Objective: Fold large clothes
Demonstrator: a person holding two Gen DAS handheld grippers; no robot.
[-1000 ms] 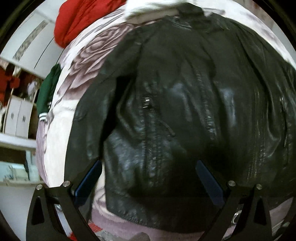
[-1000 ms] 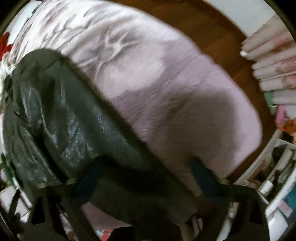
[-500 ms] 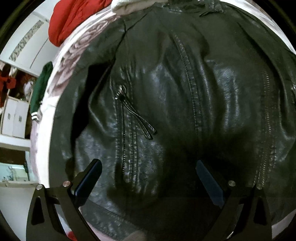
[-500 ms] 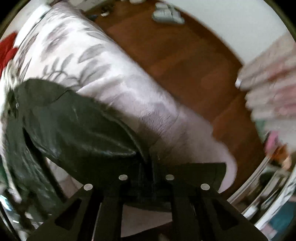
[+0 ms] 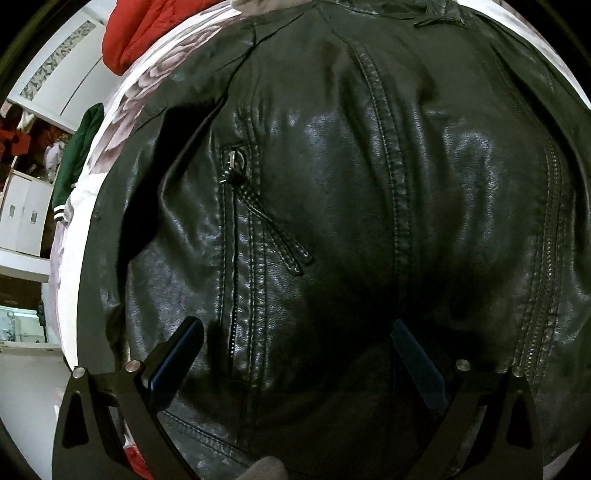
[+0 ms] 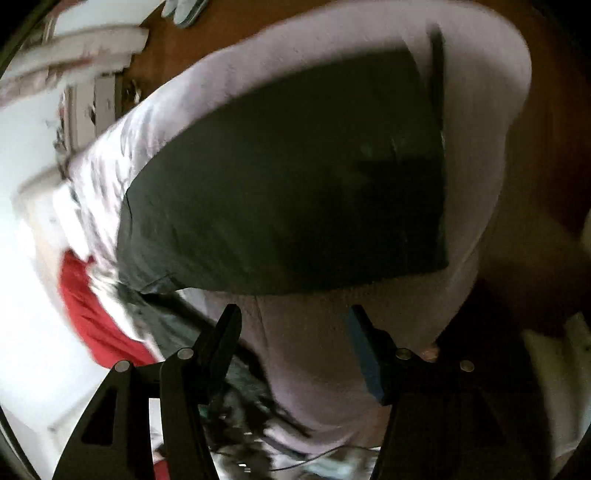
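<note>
A black leather jacket (image 5: 351, 203) lies spread on a pale floral bedspread (image 5: 136, 99) and fills the left wrist view, its zip pocket at centre left. My left gripper (image 5: 295, 354) is open and hovers just above the jacket's lower front. In the blurred right wrist view, a dark part of the jacket (image 6: 295, 192) lies on the pale bedspread (image 6: 321, 350). My right gripper (image 6: 291, 332) is open and empty, a little short of that dark part.
A red garment (image 5: 147, 29) lies at the top left of the bed, and shows too in the right wrist view (image 6: 92, 314). A green garment (image 5: 74, 162) hangs off the bed's left edge. White drawers (image 5: 22, 214) stand at left. Brown wooden floor (image 6: 258, 26) lies beyond the bed.
My left gripper moved closer over the jacket. My right gripper, shut on a jacket part half a second ago, has let go, opened and swung to a new angle.
</note>
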